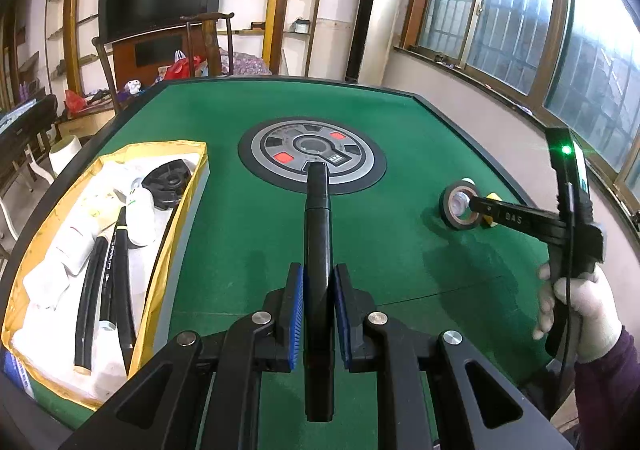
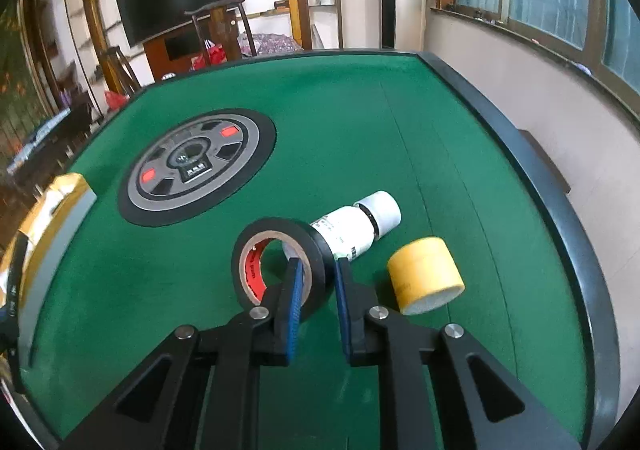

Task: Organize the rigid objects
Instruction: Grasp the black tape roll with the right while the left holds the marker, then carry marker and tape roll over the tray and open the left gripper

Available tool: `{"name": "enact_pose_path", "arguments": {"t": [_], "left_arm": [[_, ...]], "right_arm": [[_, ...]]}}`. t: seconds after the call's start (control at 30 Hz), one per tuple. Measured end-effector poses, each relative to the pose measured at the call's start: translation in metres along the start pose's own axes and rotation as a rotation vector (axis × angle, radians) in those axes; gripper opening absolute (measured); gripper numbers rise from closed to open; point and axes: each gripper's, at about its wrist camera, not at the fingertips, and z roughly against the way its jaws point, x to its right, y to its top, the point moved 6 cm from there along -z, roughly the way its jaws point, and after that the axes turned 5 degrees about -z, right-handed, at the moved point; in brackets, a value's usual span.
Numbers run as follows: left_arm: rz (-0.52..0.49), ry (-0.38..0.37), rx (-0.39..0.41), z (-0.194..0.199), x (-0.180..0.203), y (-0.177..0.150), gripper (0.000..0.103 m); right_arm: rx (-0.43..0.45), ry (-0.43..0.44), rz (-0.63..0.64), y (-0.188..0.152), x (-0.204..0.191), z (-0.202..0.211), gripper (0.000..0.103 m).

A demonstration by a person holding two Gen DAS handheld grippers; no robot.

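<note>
The black tape roll (image 2: 280, 264) stands on edge on the green table (image 2: 360, 130), at about 6 o'clock from the round centre plate (image 2: 196, 166), and the right gripper (image 2: 316, 274) is clamped across its band, one pad inside the ring and one outside. A white bottle (image 2: 360, 224) lies just behind it at 1 o'clock, and a yellow tape roll (image 2: 426, 274) lies near at 3 o'clock. The left gripper (image 1: 318, 282) is closed tight on a black marker (image 1: 318, 234) that points toward 12 o'clock, with the yellow-edged box (image 1: 176, 218) of sorted things at its 9 o'clock.
</note>
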Motion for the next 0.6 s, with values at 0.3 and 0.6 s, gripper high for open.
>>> {"name": "enact_pose_path", "arguments": {"t": [0.3,0.6], "left_arm": [[0.061,0.035,0.008,0.023,-0.050,-0.010,0.014],[0.192,0.203,0.015,0.056,-0.145,-0.026,0.014]], "right_arm": [[0.013,0.131,-0.046,-0.017,-0.016,0.040,0.016],[0.039,0.308,0.023,-0.025,-0.093,0.075,0.016]]}}
